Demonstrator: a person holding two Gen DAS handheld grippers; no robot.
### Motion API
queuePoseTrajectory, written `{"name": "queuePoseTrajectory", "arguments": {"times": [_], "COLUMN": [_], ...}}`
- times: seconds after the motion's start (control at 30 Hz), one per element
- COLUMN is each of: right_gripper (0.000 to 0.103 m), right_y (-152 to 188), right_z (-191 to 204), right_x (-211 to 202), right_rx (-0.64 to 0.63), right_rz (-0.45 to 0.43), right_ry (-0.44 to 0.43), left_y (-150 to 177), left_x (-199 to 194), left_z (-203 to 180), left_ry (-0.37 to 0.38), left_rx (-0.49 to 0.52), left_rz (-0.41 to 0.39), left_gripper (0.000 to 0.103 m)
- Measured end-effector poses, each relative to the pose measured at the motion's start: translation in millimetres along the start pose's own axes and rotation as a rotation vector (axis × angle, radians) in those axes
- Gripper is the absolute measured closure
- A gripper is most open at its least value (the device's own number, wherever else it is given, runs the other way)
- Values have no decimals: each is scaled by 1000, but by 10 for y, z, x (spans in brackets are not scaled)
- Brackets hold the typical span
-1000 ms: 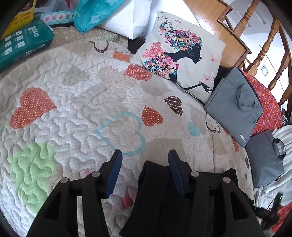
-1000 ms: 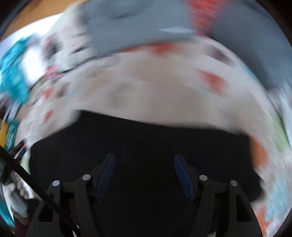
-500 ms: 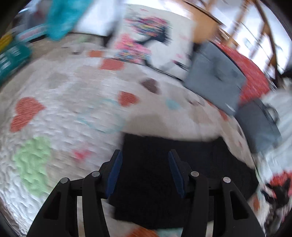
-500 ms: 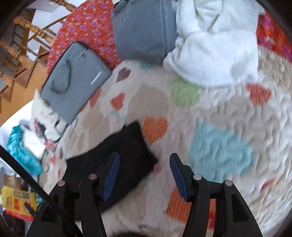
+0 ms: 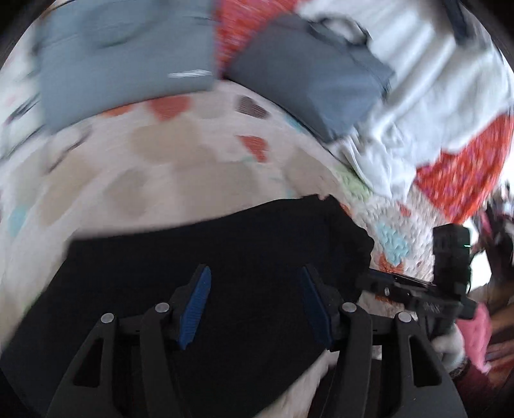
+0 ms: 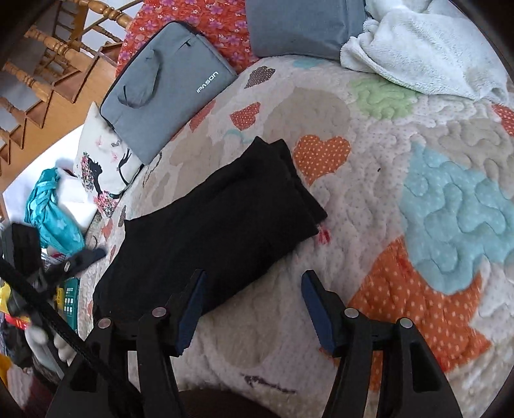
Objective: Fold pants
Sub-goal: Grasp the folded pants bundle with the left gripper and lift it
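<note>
The black pants [image 6: 212,222] lie folded into a long flat stack on the heart-patterned quilt [image 6: 401,193]. In the left wrist view they fill the lower middle [image 5: 225,244]; that view is blurred. My left gripper [image 5: 253,305] is open and empty, hovering just over the pants. My right gripper [image 6: 253,305] is open and empty, over the quilt just off the pants' near right edge. The right gripper's body also shows at the right of the left wrist view [image 5: 449,283].
A grey laptop bag [image 6: 167,83] lies beyond the pants, with a second grey bag [image 6: 302,29] and a white towel [image 6: 427,48] at the far right. A printed pillow [image 6: 102,157] and teal cloth [image 6: 51,209] sit at the left. Wooden railing [image 6: 41,58] stands beyond.
Both grippers have swung round fast. The left one moved over the pants and turned right. The right one drew back off the pants to their near edge. The pants lie still.
</note>
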State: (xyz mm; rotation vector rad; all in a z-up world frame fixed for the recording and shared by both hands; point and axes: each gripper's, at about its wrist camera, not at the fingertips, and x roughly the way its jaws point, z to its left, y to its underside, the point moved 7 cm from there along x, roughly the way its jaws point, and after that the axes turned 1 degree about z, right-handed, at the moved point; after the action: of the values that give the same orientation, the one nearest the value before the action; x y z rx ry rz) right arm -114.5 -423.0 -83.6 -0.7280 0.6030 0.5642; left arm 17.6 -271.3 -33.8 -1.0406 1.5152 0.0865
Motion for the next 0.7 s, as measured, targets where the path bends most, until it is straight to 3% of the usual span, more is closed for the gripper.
{"name": "queuePoseTrajectory", "arguments": {"times": [0.1, 0.3, 0.37, 0.5, 0.63, 0.7], "right_gripper": [34, 29, 23, 21, 20, 21], "right_y": [-46, -165, -185, -236, -298, -318], "right_z": [-3, 46, 78, 127, 165, 183], "right_x": [28, 118, 153, 227, 303, 329], "right_rx": [-7, -55, -71, -96, -107, -113], "right_rz": [-21, -43, -49, -60, -71, -69], "right_ry": [-28, -32, -38, -43, -42, -38], "left_y": [-269, -631, -694, -761, -758, -743], "left_x": [541, 1192, 1306, 1528, 1613, 1631], "left_z": [-269, -483, -500, -611, -724, -771], "left_ry": [25, 54, 60, 114, 98, 66], "left_rx": [98, 169, 187, 219, 273, 301], "left_rz": [95, 171, 180, 221, 234, 241], "left_gripper": [46, 46, 46, 45, 31, 35]}}
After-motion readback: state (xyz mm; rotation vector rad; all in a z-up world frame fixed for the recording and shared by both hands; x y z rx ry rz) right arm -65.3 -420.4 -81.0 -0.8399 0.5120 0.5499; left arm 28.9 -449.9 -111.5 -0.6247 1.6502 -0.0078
